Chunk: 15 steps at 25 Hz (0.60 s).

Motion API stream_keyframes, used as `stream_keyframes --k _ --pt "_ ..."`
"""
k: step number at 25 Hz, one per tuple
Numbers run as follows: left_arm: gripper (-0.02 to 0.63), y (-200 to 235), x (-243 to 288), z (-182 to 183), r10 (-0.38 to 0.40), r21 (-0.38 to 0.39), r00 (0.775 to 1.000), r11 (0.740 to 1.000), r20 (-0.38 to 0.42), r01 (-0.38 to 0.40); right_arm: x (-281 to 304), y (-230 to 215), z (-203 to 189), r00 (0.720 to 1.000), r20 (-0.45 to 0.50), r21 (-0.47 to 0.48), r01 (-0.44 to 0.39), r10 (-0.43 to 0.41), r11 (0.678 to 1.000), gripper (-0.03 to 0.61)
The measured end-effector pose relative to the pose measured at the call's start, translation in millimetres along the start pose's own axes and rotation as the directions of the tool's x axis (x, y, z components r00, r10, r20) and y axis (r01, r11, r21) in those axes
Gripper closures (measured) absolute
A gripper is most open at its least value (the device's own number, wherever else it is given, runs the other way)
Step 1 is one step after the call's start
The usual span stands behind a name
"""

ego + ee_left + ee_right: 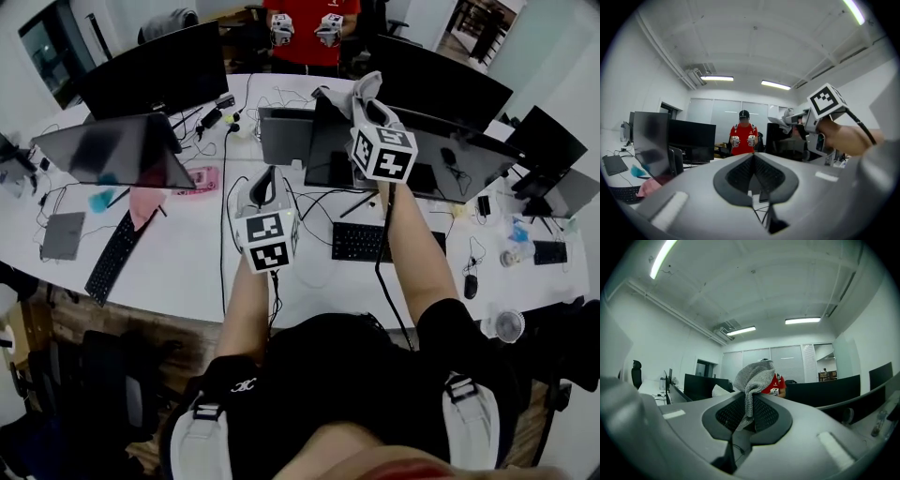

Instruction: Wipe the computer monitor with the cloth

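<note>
My right gripper (pixel 368 105) is raised in front of the dark monitor (pixel 450 155) across the desk and is shut on a grey knitted cloth (pixel 366 89). In the right gripper view the cloth (pixel 753 379) stands up out of the closed jaws of the right gripper (pixel 751 401) and hangs over them. My left gripper (pixel 265 186) is held lower and to the left, above the white desk (pixel 187 272). In its own view the left gripper (pixel 753 158) is shut with nothing in it, and the right gripper's marker cube (pixel 826 101) shows at the right.
A black keyboard (pixel 361 242) lies under the monitor, with a mouse (pixel 471 286) and a small fan (pixel 507 326) at the right. Other monitors (pixel 155 70) stand at the left, one tilted (pixel 117 150) beside a second keyboard (pixel 112 258). A person in a red shirt (pixel 305 33) stands across the desk.
</note>
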<state>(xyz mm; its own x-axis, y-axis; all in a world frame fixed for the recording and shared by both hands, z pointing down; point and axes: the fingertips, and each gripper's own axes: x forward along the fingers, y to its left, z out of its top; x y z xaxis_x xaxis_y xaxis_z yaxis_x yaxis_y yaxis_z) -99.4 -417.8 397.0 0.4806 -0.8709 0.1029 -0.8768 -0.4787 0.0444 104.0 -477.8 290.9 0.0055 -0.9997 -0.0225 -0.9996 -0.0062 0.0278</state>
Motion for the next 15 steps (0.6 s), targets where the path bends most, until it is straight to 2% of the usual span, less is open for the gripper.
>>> stream_keyframes --k 8,15 --pt "0.568 -31 28 -2 -0.147 0.004 0.989 0.989 0.007 0.147 -16 -55 0 0.987 -0.033 0.016 0.157 -0.156 0.987 0.549" --pt "0.568 -55 35 -8 -0.213 0.014 0.977 0.977 -0.026 0.214 -29 -103 -1 0.964 -0.055 0.004 0.261 -0.261 0.965 0.549"
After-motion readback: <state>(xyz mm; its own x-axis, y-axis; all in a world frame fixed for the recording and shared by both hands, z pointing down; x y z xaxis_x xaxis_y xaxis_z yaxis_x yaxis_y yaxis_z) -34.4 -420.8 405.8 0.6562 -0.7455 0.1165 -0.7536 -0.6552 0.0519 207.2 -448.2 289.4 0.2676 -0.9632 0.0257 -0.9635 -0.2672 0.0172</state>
